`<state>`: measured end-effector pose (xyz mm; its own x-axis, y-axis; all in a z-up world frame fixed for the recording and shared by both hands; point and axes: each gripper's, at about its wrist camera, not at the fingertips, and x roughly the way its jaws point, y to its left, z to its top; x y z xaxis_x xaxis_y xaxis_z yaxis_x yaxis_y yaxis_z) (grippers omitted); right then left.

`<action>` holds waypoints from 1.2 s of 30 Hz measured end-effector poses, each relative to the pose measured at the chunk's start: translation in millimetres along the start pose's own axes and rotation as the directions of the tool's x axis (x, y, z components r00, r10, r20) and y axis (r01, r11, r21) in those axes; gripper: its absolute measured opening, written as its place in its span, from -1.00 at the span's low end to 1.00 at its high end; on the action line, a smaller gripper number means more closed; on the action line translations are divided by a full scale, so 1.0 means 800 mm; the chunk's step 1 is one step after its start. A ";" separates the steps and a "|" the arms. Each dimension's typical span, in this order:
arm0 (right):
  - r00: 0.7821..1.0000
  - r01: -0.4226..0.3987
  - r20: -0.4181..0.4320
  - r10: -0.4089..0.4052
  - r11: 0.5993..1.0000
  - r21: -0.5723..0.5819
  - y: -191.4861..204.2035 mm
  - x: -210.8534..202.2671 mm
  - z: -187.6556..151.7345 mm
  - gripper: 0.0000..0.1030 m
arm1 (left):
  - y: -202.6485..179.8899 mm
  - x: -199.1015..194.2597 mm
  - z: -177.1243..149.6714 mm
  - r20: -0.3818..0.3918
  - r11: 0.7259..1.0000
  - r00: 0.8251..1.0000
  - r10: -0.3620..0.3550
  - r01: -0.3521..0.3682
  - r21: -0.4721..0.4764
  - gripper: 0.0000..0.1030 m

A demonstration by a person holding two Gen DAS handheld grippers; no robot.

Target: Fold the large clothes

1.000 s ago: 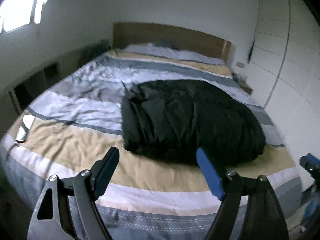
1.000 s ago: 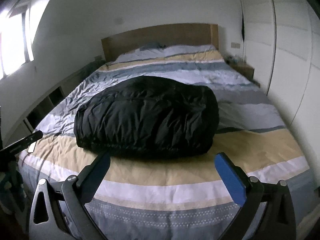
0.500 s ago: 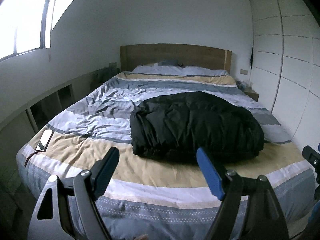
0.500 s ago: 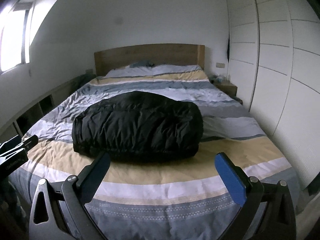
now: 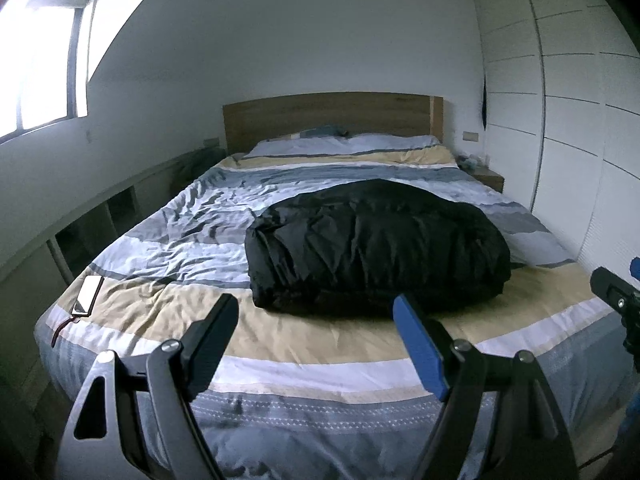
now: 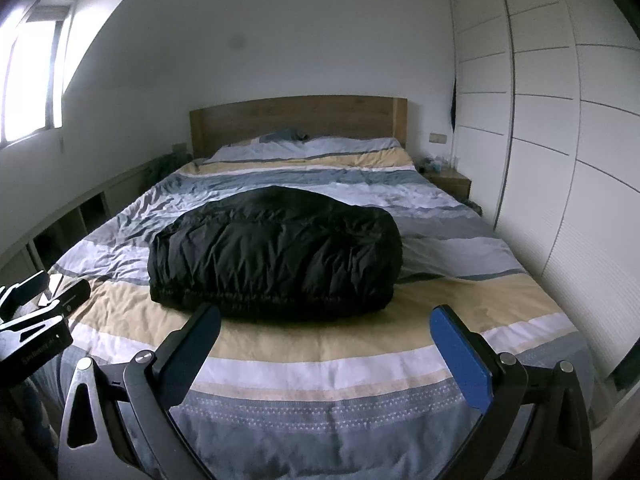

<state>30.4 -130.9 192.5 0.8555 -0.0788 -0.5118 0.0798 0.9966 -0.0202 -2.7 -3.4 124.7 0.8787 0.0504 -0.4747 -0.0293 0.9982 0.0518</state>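
A black puffy jacket (image 5: 372, 248) lies folded into a thick bundle on the striped bed (image 5: 280, 344); it also shows in the right wrist view (image 6: 276, 256). My left gripper (image 5: 316, 320) is open and empty, held off the foot of the bed, short of the jacket. My right gripper (image 6: 326, 332) is open and empty, also off the foot of the bed, apart from the jacket. The right gripper's body shows at the right edge of the left wrist view (image 5: 616, 296); the left gripper's body shows at the left edge of the right wrist view (image 6: 36, 320).
A phone (image 5: 89, 294) lies on the bed's front left corner. A wooden headboard (image 5: 328, 116) and pillows are at the far end. White wardrobe doors (image 6: 560, 160) run along the right, a nightstand (image 6: 450, 182) beside them. Low shelves (image 5: 80, 232) line the left wall.
Both grippers have pulled back and tilted up from the bed, so the jacket looks farther off and more of the room shows. The jacket has not moved.
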 end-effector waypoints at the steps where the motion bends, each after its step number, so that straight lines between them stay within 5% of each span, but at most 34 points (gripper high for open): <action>1: 1.000 0.000 0.001 0.000 1.000 0.001 -0.001 -0.001 -0.001 0.99 | -0.001 -0.001 -0.001 -0.001 1.000 1.000 -0.004 0.004 0.002 0.53; 36: 0.997 0.017 -0.078 -0.016 1.000 0.009 -0.001 0.041 -0.037 0.99 | -0.006 0.025 -0.034 -0.054 0.999 0.997 -0.048 0.048 0.002 0.53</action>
<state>43.0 -133.9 150.1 0.8116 -0.0925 -0.5769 0.0985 0.9949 -0.0209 2.2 -6.3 91.2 0.8520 0.0038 -0.5236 0.0143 0.9994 0.0305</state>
